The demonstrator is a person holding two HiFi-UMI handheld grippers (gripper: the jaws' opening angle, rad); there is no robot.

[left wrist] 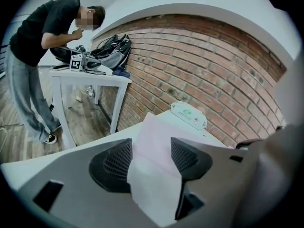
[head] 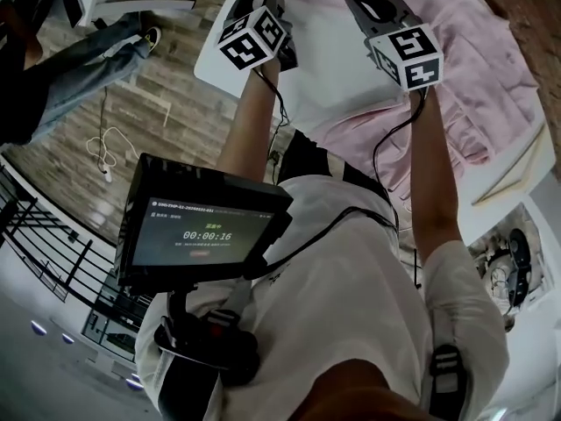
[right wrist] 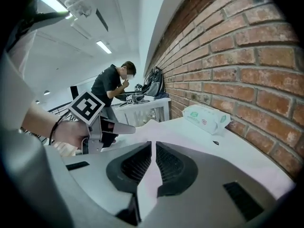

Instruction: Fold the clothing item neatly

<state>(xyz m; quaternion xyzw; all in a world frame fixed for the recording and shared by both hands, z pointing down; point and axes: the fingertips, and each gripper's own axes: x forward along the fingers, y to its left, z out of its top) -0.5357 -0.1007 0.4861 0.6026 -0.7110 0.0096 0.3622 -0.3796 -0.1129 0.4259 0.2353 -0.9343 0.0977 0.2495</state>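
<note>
Worktop (right wrist: 237, 146) by brick wall (right wrist: 237, 56): garment (head: 473, 68) lies ahead, left tool (left wrist: 151, 144) apart astride its edge, right tool (right wrist: 153, 148) clamped on it.

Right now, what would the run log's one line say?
left gripper: open, pink garment between jaws | right gripper: shut on pink garment

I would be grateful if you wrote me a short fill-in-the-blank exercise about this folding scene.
1. The garment is ___ in colour.
2. It lies on a white ___.
3. The wall beside the wipes is made of ___.
4. The fingers of the left gripper stand ___, with the garment between them.
Missing words: pink; table; brick; apart.
</note>
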